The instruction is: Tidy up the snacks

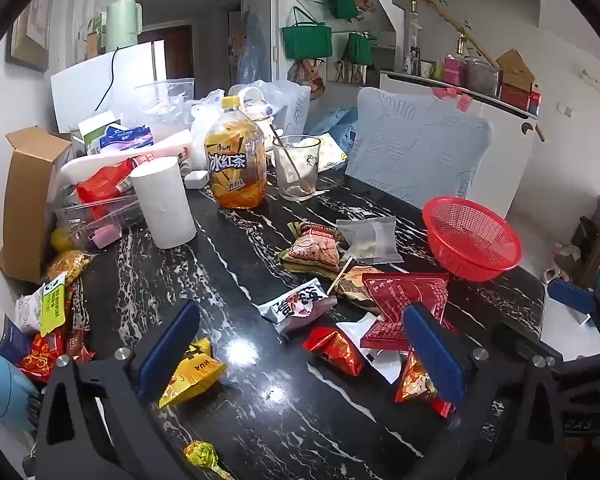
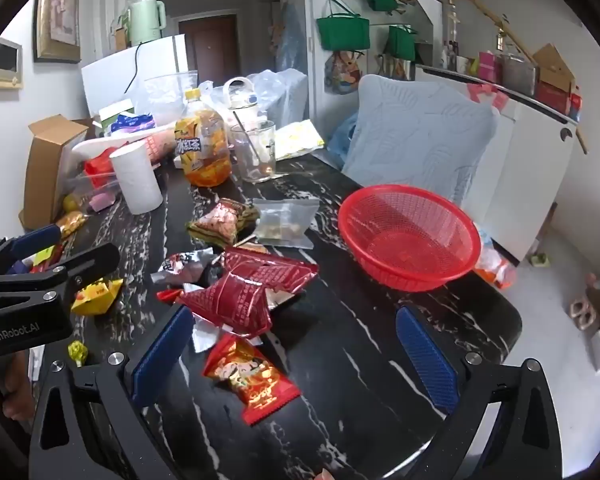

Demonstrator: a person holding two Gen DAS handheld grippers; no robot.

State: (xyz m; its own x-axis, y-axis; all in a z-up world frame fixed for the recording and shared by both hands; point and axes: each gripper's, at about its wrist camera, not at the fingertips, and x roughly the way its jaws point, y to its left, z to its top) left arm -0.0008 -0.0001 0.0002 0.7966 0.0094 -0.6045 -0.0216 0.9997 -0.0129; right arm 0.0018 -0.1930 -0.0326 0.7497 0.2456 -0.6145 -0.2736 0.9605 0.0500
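Both tongs are spread wide, holding nothing. The red-gold snack packet lies on the counter right between the right tongs, long axis diagonal (red basket sits beyond, empty), so right's closer.

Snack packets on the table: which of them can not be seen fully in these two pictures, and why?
- Red-gold packet, left wrist view: the left gripper's blue pad covers part.
- Yellow packet, same view: its edge is behind the other pad.
- Silver packet, right wrist view: large red packets overlap it.
- Orange packet, right wrist view: behind the red basket.
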